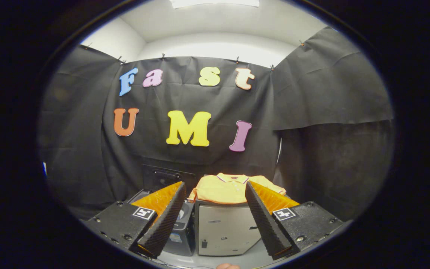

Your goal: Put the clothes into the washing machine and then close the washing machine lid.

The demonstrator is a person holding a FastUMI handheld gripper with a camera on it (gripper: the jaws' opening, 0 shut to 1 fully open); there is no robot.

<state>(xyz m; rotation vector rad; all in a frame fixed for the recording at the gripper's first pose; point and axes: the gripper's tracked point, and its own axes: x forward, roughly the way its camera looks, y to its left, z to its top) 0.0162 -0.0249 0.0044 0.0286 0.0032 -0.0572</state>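
A yellow polo shirt (224, 188) lies folded on top of a grey box-like cabinet (224, 228), beyond and between my fingers. To its left stands a dark washing machine (180, 231) with its lid (162, 175) raised behind it; my left finger covers much of it. My gripper (215, 220) is open, well short of the shirt, with nothing between its fingers.
Black cloth walls close the booth at the back and on both sides. A pale floor or tabletop (245, 259) runs in front of the cabinet. A fingertip (228, 266) of a person shows at the very bottom.
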